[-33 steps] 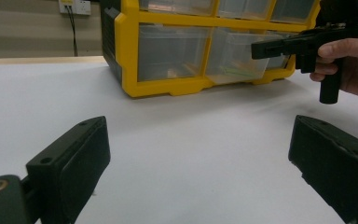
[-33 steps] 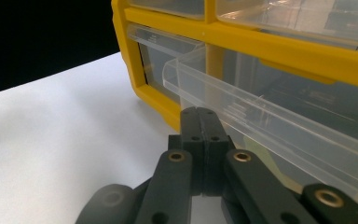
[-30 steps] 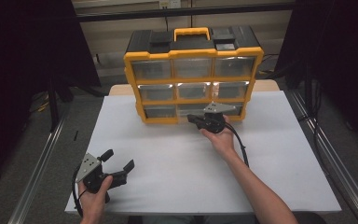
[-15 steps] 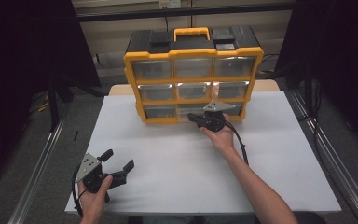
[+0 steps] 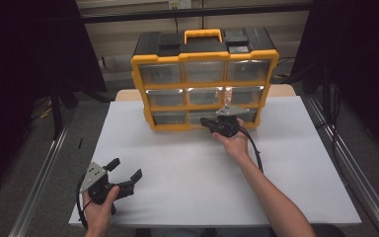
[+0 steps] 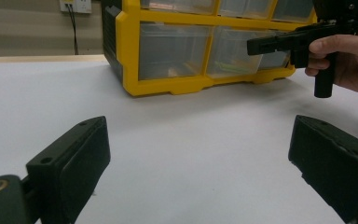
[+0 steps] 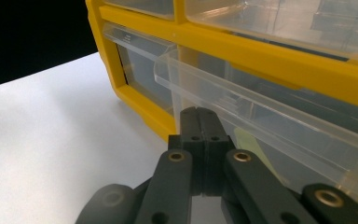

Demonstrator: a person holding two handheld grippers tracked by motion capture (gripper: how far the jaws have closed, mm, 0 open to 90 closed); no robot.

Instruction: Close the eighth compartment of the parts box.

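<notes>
1. Yellow drawer cabinet (image 5: pixel 205 79): stands upright at the far middle of the bench (image 5: pixel 187 168), three rows of three clear drawers, black top with a yellow carrying handle (image 5: pixel 203 35)
2. Right tongs (image 5: pixel 208 122): held in the right hand (image 5: pixel 234 143) just in front of the cabinet's bottom row, tips pointing left toward the middle drawer; jaws closed flat against each other with nothing between them, as the right gripper view confirms (image 7: pixel 199 122)
3. Bottom middle drawer (image 7: pixel 270 126): clear plastic, standing out slightly from the yellow frame in the right gripper view; its front lip passes just above and beyond the closed tips; whether the tips touch the drawer cannot be told
4. Bottom left drawer (image 6: pixel 172 51): seated in the frame, seen from the left gripper view with small contents too dim to identify
5. Left tongs (image 5: pixel 126 173): held in the left hand (image 5: pixel 101 205) at the near left corner of the bench, well apart from the cabinet; jaws wide open and empty, with bare white bench between the two black pads (image 6: pixel 81 163)
6. Cable (image 5: pixel 254 150): trails from the right tongs back along the right forearm
7. Bench surface: white, bare on the near side between the two hands
</notes>
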